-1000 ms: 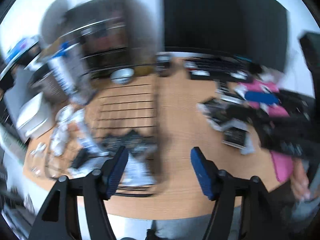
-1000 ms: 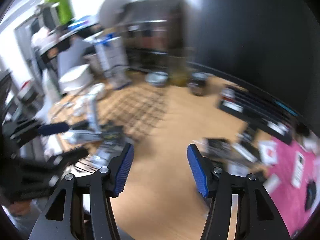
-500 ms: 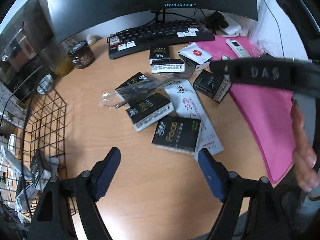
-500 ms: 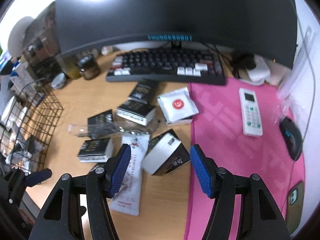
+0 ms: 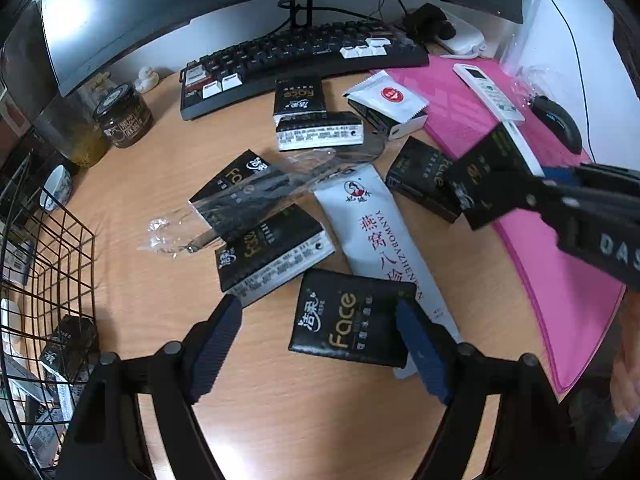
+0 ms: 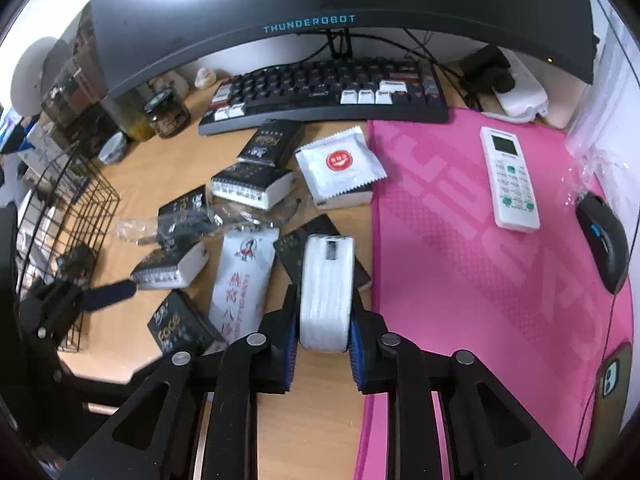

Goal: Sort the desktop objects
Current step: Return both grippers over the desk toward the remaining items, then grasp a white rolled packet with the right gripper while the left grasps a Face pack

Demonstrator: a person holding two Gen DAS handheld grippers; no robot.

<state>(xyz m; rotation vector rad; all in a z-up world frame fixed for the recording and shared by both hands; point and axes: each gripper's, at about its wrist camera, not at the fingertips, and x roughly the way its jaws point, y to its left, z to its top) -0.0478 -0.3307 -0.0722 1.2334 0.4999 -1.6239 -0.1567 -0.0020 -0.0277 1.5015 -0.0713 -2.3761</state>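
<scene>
Tissue packs in black wrappers with gold lettering lie scattered over the pale wooden surface (image 5: 132, 184). One black tissue pack (image 6: 326, 284), white end facing the camera, sits clamped between the blue pads of the right gripper (image 6: 323, 342), whose jaws have just been closing onto it. Just left of this gripper lies a long white sachet with red characters (image 6: 240, 276); to its right spreads a pink desk mat (image 6: 460, 248) carrying a white remote control (image 6: 510, 178).

The left gripper (image 5: 320, 354) hovers with its jaws spread wide, holding nothing. A flat black pack marked "Face" (image 5: 348, 320) lies on the surface between its two fingers, close to the right one; whether a pad touches it I cannot tell. Ahead of this gripper lie more black packs and a crumpled clear plastic wrapper (image 5: 240, 208). To its left stands a black wire basket (image 5: 60, 256) with packs already inside. Far ahead sits a black keyboard (image 5: 304, 56).
</scene>
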